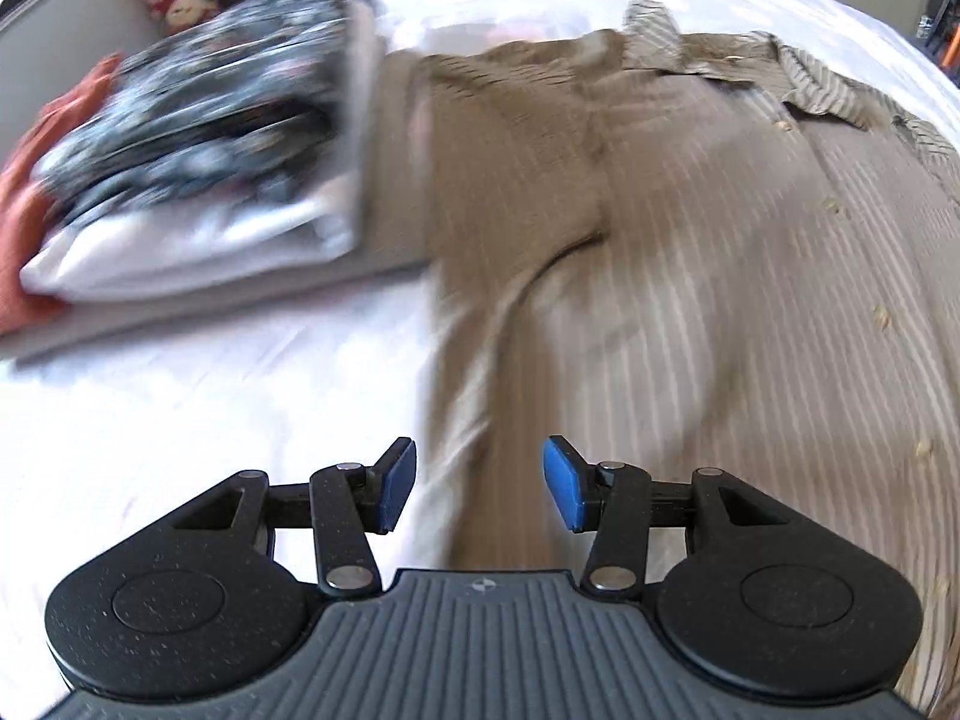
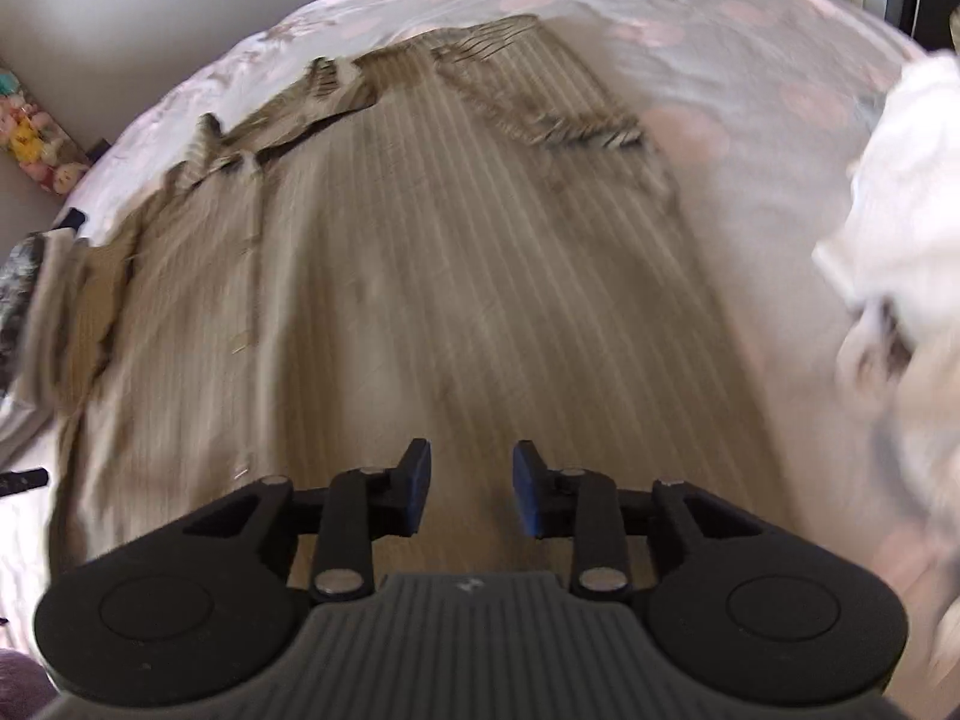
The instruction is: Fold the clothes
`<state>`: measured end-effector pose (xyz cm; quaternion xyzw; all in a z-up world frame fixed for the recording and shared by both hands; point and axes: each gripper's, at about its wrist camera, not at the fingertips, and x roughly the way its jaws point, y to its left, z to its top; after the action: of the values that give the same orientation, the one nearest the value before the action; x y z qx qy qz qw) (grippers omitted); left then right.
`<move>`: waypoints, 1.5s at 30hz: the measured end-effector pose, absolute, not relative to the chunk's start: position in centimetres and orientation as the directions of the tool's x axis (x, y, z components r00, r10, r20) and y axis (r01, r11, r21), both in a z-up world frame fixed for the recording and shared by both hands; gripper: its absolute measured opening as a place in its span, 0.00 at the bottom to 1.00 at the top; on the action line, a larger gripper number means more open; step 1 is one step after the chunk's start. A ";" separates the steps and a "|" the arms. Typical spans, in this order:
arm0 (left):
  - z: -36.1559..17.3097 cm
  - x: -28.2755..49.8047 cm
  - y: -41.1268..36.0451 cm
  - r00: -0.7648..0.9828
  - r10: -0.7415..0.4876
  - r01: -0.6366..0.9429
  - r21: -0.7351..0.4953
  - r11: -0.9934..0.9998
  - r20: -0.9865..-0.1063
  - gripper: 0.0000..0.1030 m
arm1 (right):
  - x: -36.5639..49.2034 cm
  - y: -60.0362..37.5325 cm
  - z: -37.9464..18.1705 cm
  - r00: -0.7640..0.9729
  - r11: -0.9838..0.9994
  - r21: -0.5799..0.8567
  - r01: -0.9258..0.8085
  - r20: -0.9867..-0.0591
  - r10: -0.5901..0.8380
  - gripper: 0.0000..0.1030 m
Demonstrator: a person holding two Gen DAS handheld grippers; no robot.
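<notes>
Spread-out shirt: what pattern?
Tan shirt with thin pale stripes; clearest in right wrist view.

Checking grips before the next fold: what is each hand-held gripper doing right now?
Left hand-held gripper: open, empty, above the shirt.
Right hand-held gripper: open, empty.

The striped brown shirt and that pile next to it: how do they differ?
The striped brown shirt lies spread open across the bed; the pile is folded and stacked. The shirt is one tan fabric; the pile mixes a dark floral piece, white and orange. Both rest on the bed, touched by neither gripper.
</notes>
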<state>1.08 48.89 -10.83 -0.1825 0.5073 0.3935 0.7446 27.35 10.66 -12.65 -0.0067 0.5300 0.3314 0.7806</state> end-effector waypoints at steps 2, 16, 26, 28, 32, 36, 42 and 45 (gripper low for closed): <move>-9.9 -1.4 49.0 0.157 0.402 -0.795 0.126 0.593 -0.902 0.44 | 24.6 10.6 -12.8 0.184 0.749 0.407 -0.523 -0.804 0.565 0.37; -12.7 -7.2 46.5 0.097 0.210 -0.855 0.026 0.518 -0.973 0.47 | 15.2 11.3 -13.8 0.154 0.629 0.385 -0.675 -0.760 0.631 0.38; -16.4 -6.4 45.9 0.038 0.109 -0.870 0.021 0.492 -0.993 0.46 | 14.5 12.1 -14.3 0.143 0.597 0.338 -0.728 -0.776 0.614 0.39; -17.0 -6.4 46.1 0.031 0.096 -0.870 0.020 0.493 -0.995 0.41 | 14.5 12.2 -14.4 0.149 0.605 0.327 -0.726 -0.784 0.603 0.39; -17.2 -6.6 45.9 0.064 0.098 -0.864 -0.006 0.503 -0.993 0.19 | 14.2 12.3 -14.4 0.162 0.613 0.314 -0.725 -0.788 0.594 0.39; -16.4 -7.1 45.3 0.120 0.111 -0.857 -0.047 0.514 -0.987 0.03 | 14.1 12.4 -14.4 0.173 0.621 0.297 -0.725 -0.794 0.582 0.39; -13.3 -7.1 43.7 0.245 0.133 -0.827 -0.136 0.546 -0.960 0.01 | 13.3 13.1 -13.7 0.230 0.649 0.215 -0.729 -0.817 0.529 0.39; -11.5 -5.5 42.7 0.326 0.115 -0.790 -0.203 0.578 -0.939 0.01 | 12.4 13.7 -13.3 0.233 0.654 0.210 -0.727 -0.821 0.522 0.40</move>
<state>-5.49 42.71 -11.50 -0.3423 0.4933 0.3064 0.7387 12.45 13.71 -13.27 -0.1086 0.4716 0.4016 0.7775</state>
